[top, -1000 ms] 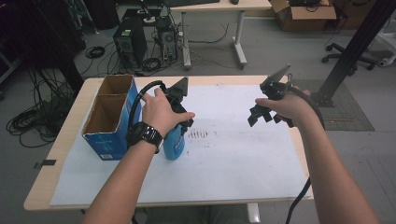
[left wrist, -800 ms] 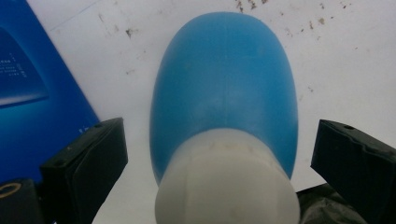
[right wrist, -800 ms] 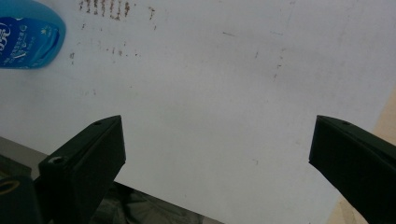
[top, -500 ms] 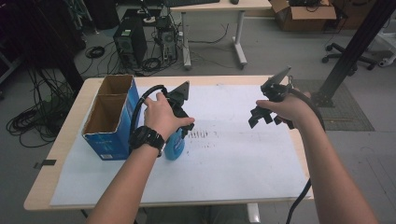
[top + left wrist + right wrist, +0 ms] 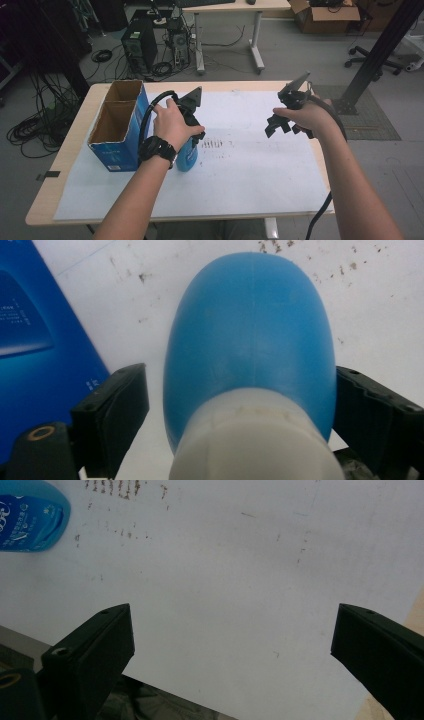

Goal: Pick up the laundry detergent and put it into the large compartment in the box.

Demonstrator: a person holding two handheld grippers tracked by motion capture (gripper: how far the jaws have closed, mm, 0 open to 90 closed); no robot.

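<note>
While the blue bottle (image 5: 187, 156) is standing upright on the white sheet (image 5: 250, 170) near the table's left edge, just beside the blue carton (image 5: 116, 125), the left gripper (image 5: 194, 131) is coming down over it from above. Its jaws have just been closing, with the bottle's shoulder between them; the right one is touching, the left is showing a sliver of gap, so the grip is not yet made. A good squeeze should be landing evenly on the broad blue body, below the white cap (image 5: 255, 440), keeping the bottle from tipping toward the carton. The right gripper (image 5: 280, 122) is hanging wide open and empty over the sheet toward the table's right edge.
</note>
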